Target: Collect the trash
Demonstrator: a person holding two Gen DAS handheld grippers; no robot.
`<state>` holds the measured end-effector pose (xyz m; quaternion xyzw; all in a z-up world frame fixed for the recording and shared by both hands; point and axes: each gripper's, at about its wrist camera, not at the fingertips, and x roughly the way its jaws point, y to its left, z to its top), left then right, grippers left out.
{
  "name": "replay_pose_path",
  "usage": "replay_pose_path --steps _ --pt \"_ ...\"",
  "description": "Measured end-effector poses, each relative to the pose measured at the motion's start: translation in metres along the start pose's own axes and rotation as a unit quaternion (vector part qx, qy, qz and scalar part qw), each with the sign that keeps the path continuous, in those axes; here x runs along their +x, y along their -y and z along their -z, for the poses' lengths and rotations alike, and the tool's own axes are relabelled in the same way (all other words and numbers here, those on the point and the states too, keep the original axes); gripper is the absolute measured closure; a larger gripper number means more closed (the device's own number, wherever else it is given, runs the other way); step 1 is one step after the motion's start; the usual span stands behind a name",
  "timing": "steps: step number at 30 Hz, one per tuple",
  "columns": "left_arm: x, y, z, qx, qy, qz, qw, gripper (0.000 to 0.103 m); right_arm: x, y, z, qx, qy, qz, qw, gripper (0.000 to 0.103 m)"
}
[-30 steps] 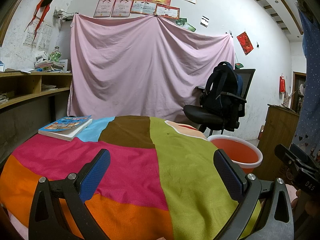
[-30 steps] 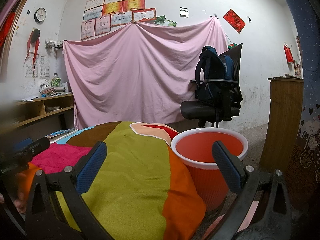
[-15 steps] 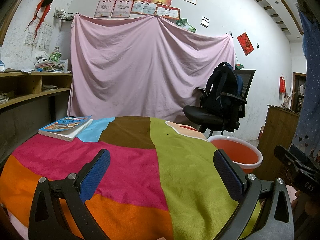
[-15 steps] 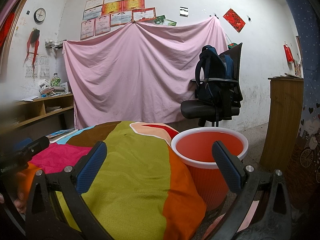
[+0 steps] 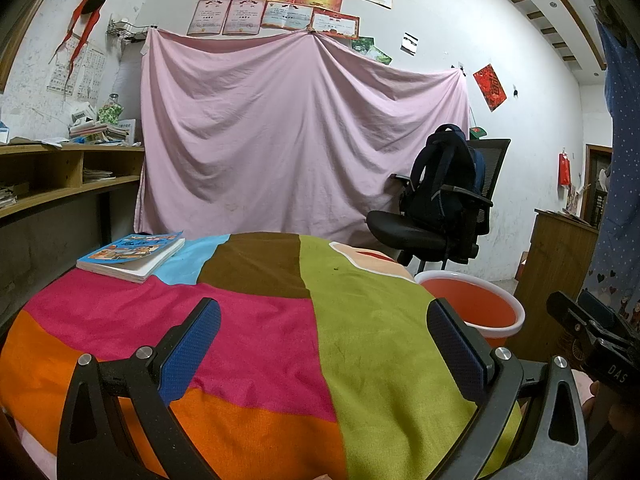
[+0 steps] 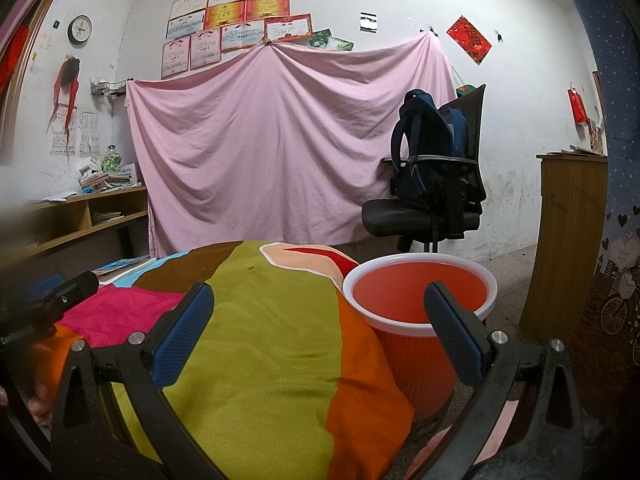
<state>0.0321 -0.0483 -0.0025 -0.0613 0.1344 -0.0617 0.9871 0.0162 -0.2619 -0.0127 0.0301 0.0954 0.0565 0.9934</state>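
Both claws, left [image 5: 323, 344] and right [image 6: 318, 330], hang spread wide, gripping nothing; orange bin [image 6: 420, 320] sits right behind the right one's right finger.

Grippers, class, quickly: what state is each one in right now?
Left gripper: open, holding nothing, above the patchwork cloth.
Right gripper: open, holding nothing, near the orange bin.

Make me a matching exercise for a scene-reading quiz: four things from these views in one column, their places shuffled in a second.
Things:
1. book
2. backpack
3. orange bin
4. clock

Places:
A. on the office chair
B. high on the wall
C. on the colourful cloth's far left corner
D. on the floor beside the cloth-covered table's right edge

Pairs: 1-C, 2-A, 3-D, 4-B
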Motion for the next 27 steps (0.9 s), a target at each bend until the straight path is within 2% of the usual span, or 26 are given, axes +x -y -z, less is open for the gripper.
replay_pose_path --steps 8,27 --pt "-0.0056 0.0041 -0.0065 0.019 0.015 -0.023 0.9994 0.002 -0.0001 0.0003 -0.0006 0.0 0.0 0.0 1.0 0.0" --pt "0.001 0.0005 -0.0058 0.023 0.009 -0.029 0.9993 0.002 0.001 -0.0011 0.0044 0.0 -0.003 0.0 1.0 0.0"
